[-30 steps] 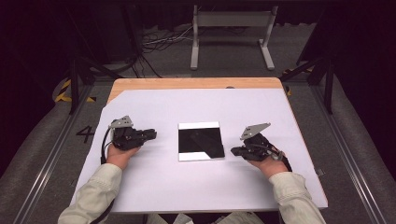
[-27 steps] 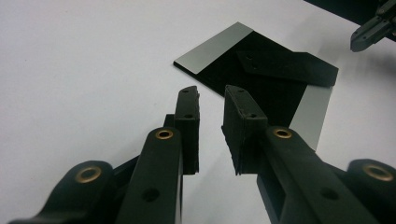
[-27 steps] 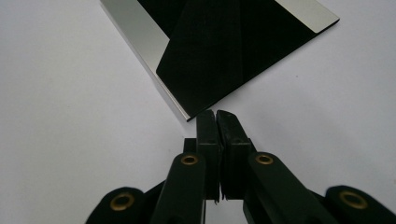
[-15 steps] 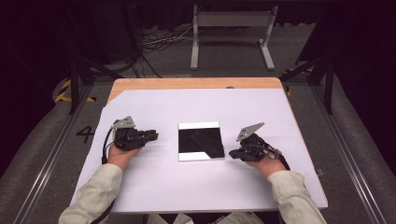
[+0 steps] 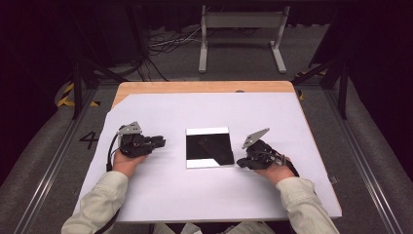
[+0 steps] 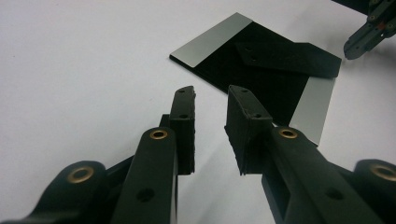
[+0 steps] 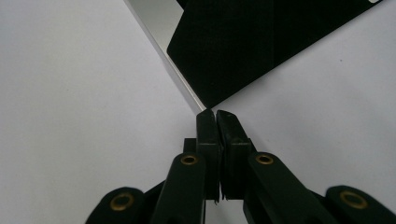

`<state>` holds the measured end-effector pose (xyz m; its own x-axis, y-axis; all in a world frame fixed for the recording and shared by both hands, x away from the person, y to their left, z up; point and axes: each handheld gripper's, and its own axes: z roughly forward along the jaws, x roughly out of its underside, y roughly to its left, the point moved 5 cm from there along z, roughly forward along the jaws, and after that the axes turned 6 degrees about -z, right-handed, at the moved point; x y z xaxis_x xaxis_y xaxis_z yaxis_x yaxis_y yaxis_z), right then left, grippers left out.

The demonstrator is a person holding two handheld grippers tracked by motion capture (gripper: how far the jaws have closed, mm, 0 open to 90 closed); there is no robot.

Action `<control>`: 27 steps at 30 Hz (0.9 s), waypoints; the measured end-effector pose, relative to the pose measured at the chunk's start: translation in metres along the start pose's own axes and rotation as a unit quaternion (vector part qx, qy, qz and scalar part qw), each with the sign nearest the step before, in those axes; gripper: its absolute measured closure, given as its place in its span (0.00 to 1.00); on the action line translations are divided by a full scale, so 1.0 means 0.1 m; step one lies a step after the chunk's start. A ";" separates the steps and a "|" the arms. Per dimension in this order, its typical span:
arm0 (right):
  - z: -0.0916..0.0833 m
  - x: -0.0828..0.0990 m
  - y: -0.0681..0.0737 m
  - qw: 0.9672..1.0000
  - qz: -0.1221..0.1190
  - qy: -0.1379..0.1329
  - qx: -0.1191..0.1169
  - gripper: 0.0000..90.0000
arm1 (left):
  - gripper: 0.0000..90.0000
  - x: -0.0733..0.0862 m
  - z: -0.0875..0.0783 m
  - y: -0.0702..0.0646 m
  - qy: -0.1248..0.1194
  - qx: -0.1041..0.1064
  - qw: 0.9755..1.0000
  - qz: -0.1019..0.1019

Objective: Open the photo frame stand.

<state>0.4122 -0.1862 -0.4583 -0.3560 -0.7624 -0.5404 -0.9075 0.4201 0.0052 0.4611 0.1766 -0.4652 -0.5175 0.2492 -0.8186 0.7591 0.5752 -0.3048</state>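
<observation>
A square, mirror-like plate (image 5: 208, 147) lies flat on the white sheet (image 5: 195, 195) at mid-table, reflecting darkness between silver strips. My left gripper (image 5: 159, 142) rests to its left and points at it. In the left gripper view the plate (image 6: 261, 70) lies ahead of the left gripper (image 6: 210, 100), whose jaws have just been opening and stand open with nothing between them. My right gripper (image 5: 239, 163) is at the plate's near right corner. In the right gripper view the right gripper (image 7: 213, 114) is shut and empty, its tips right at the corner of the plate (image 7: 261, 42); whether they touch it I cannot tell.
The white sheet covers most of a wooden table (image 5: 195, 87), whose bare edge shows at the back. Metal frame legs (image 5: 241, 22) and cables stand on the floor beyond it. The right gripper's tip (image 6: 369, 35) shows at the far side of the plate in the left gripper view.
The right gripper has edged left, closer to the plate's near right corner. The left hand has stayed where it was.
</observation>
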 end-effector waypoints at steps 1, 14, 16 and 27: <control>0.01 0.00 0.00 1.000 0.001 0.003 -0.002 0.97 | 0.81 0.00 0.00 0.00 0.000 0.000 1.000 0.001; 0.04 -0.05 0.02 0.999 -0.006 0.034 -0.007 0.97 | 0.80 0.00 0.00 -0.01 0.000 -0.001 1.000 -0.001; 0.05 -0.07 0.02 0.999 -0.008 0.043 -0.006 0.97 | 0.80 0.00 0.00 -0.01 0.001 -0.002 1.000 0.000; 0.10 -0.12 0.03 0.998 -0.008 0.059 -0.010 0.97 | 0.79 0.00 0.00 -0.01 0.005 -0.004 1.000 0.008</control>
<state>0.4163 -0.1711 -0.4597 -0.3639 -0.8220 -0.4380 -0.9172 0.3980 0.0150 0.4601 0.1759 -0.4653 -0.5098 0.2655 -0.8183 0.7639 0.5771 -0.2887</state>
